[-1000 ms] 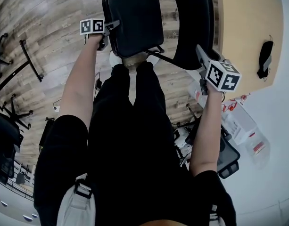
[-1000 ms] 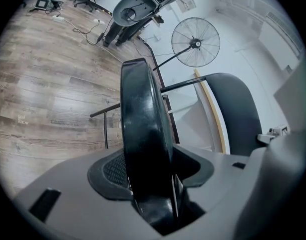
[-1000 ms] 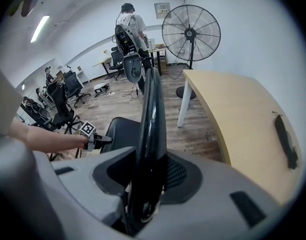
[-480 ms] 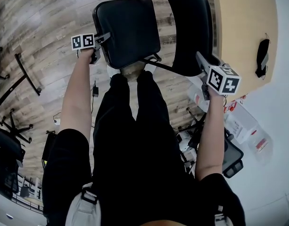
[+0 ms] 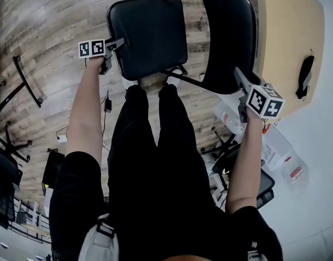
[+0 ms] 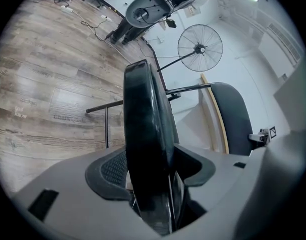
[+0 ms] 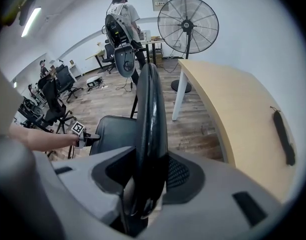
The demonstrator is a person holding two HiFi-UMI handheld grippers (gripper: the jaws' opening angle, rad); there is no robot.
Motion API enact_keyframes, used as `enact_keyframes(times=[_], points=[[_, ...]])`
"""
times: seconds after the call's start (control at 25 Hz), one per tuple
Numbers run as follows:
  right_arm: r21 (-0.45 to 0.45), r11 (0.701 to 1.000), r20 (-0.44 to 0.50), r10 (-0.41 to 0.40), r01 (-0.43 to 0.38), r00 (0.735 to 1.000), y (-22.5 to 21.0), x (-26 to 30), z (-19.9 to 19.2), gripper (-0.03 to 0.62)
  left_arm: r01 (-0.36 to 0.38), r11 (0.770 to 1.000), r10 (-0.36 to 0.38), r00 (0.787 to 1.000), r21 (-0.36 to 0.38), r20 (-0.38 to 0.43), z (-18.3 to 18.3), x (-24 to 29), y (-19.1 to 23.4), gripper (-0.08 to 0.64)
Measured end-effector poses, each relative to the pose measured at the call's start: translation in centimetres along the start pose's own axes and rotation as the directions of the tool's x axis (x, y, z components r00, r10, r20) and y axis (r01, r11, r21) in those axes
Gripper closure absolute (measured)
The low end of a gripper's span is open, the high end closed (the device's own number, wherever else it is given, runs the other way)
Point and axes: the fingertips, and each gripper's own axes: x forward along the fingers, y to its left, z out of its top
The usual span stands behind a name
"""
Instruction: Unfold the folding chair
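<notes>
Head view, nearest first: the operator's dark trouser legs [image 5: 150, 145] fill the centre and end just short of the folding chair [image 5: 155, 53] at 12 o'clock.

- Chair: the black seat [image 5: 144, 26] faces up toward the camera. The black backrest [image 5: 231, 31] rises at 1 o'clock.
- Left gripper [image 5: 117, 41], 11 o'clock: it pinches the seat's left edge. Its own view shows the pad's rim filling the gap between the jaws, which have just been opening.
- Right gripper [image 5: 239, 76], 3 o'clock: it pinches the backrest's near rim, which sits edge-on between its jaws. These have also just been opening.
- Open room: bare plank floor [image 5: 52, 20] runs from 9 to 11 o'clock, left of the seat.
- Obstructions, right: a wood-topped table [image 5: 288, 37] at 2 o'clock stands just beside the backrest, with a dark object [image 5: 305, 75] on it. Boxes and loose clutter [image 5: 277, 145] crowd 4 o'clock.
- Obstructions, left: a black floor frame [image 5: 25, 75] lies at 9 o'clock, well apart from the chair.
- Far field, right gripper view: a pedestal fan [image 7: 187, 24] stands beyond the table, a person [image 7: 125, 14] stands at a desk, and office chairs [image 7: 55, 94] stand at the left.
</notes>
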Motion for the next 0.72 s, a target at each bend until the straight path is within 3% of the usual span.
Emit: enact_keyframes(times=[0.72], points=[[0.018, 0.999, -0.007, 0.033, -0.033, 0.999, -0.6, 4.0, -1.7, 0.44, -0.014, 0.999, 0.014, 1.0, -0.038, 0.009, -1.2, 0.5, 7.5, 0.285]])
